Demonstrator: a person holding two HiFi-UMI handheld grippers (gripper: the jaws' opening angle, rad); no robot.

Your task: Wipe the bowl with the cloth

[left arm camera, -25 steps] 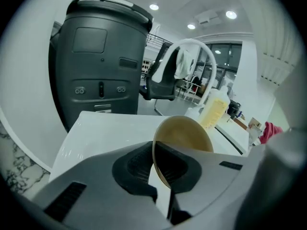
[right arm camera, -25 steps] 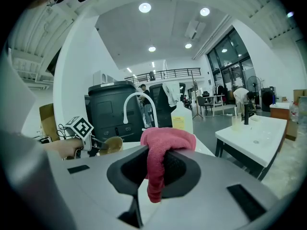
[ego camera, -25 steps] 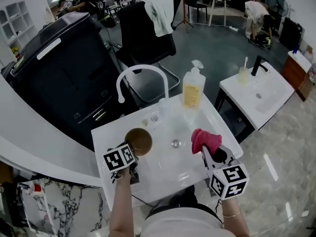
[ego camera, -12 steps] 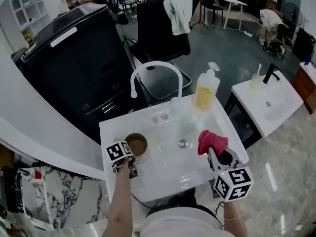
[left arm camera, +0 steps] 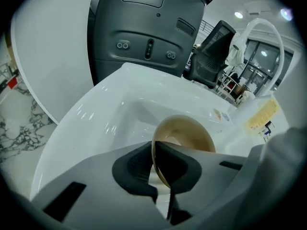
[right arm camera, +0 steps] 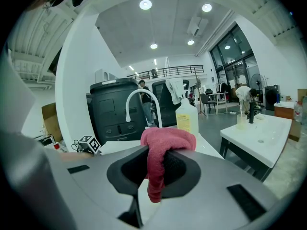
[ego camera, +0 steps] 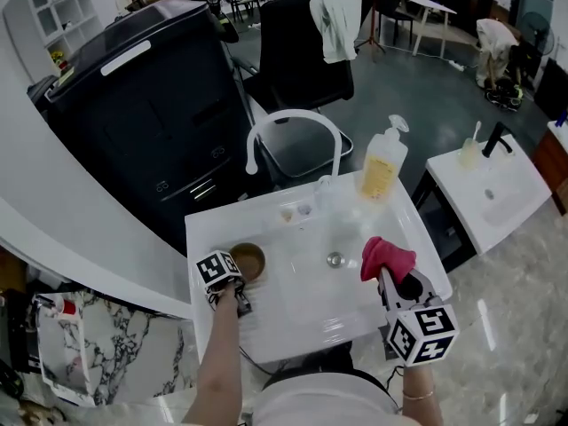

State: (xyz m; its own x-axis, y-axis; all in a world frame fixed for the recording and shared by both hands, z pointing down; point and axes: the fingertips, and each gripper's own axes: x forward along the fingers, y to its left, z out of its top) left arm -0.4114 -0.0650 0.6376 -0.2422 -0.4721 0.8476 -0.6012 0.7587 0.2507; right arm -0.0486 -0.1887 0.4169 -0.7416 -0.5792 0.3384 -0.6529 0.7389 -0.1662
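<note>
A small tan bowl (ego camera: 249,261) is at the left side of the white sink (ego camera: 293,322). My left gripper (ego camera: 241,293) is shut on its near rim; in the left gripper view the bowl (left arm camera: 187,133) stands on edge between the jaws, its hollow facing right. A red cloth (ego camera: 384,256) hangs bunched over the right side of the sink, and my right gripper (ego camera: 390,278) is shut on it. In the right gripper view the cloth (right arm camera: 165,150) droops down between the jaws. Bowl and cloth are well apart.
A white arched faucet (ego camera: 293,127) rises behind the sink, with a yellow soap pump bottle (ego camera: 382,167) to its right. The drain (ego camera: 335,259) sits mid-basin. A black machine (ego camera: 146,105) and a black chair (ego camera: 306,51) stand behind. A second white sink (ego camera: 488,189) is at right.
My left gripper has come down and drawn in toward the sink's left front, carrying the bowl. The right gripper with the cloth has stayed put. The head view has shifted.
</note>
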